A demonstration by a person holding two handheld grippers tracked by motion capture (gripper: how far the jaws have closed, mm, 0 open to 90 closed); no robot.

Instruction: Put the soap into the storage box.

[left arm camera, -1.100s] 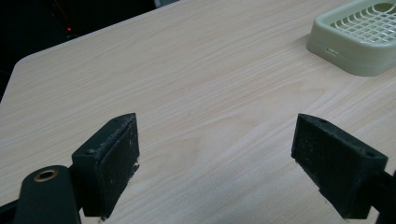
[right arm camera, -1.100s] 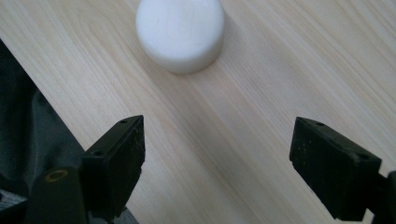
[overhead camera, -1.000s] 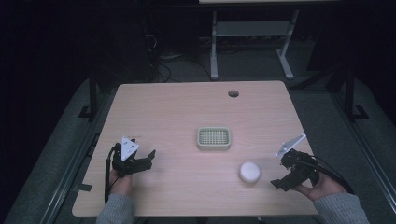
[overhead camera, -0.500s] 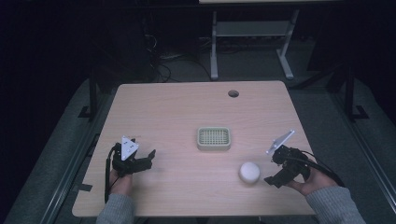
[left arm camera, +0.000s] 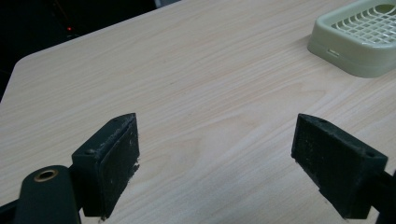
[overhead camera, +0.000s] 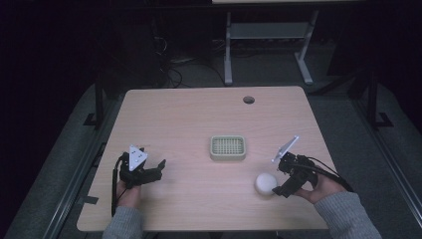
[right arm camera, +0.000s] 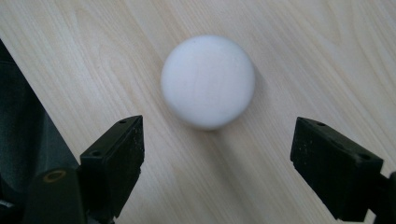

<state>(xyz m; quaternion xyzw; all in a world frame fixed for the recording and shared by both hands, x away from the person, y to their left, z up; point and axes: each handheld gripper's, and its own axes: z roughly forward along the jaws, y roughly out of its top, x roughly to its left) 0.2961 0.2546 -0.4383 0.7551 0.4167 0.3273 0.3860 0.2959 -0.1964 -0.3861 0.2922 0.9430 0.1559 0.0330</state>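
A white round puck-shaped piece (overhead camera: 265, 183) lies on the wooden table (overhead camera: 189, 124) near the front right. My right gripper (overhead camera: 279, 181) is just right of it, open, its jaws pointing at it. In the right gripper view the white piece (right arm camera: 208, 80) lies just beyond the wide-apart jaws of the right gripper (right arm camera: 219, 140), not touched. A pale green slotted dish (overhead camera: 228, 148) sits at the table's middle. My left gripper (overhead camera: 159, 170) rests open at the front left. In its own view the left gripper (left arm camera: 219, 140) holds nothing, and the dish (left arm camera: 359, 37) is at the upper right.
A round cable hole (overhead camera: 248, 99) is in the table's far right part. Beyond the far edge stand a metal desk frame (overhead camera: 266, 45) and loose cables on a dark floor. The table's front edge lies close behind both hands.
My right gripper has moved left across the table, closing in on the white piece. The left gripper, the dish and the white piece have stayed put.
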